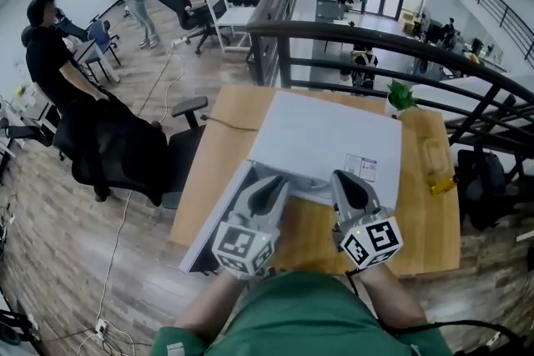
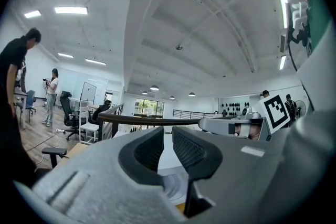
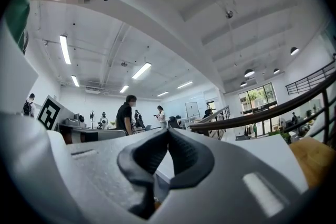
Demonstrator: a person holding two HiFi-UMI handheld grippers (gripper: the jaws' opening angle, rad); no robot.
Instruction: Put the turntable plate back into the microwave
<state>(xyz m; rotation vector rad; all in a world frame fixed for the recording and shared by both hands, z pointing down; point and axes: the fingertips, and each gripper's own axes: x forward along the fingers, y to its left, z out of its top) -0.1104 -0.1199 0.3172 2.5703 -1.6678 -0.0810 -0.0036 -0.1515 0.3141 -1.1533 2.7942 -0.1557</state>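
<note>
The right gripper is showing its jaws closed tip to tip with nothing between them. The left gripper is showing its jaws standing a narrow slit apart, and only the white top of the microwave is showing through the gap, so no item is being held by either tool. Both grippers are pointing level, side by side and near each other, toward the open front of the microwave. Just below the left jaws a pale curved surface with ringed lines is showing at that opening. This is appearing to be the turntable plate, lying flat at the mouth of the cavity. Being round, it is presenting no long axis, and how far inside it is sitting cannot be told. The pads are not touching it so far as the views are showing. The microwave door is hanging open toward the person's left. The appliance is standing on a wooden table, with a small green plant standing near the far right corner. A dark curved railing is running behind the table, overlooking a lower level. A black office chair is standing to the left on the wood-plank floor, and a person in black is standing beyond it in the open office.
</note>
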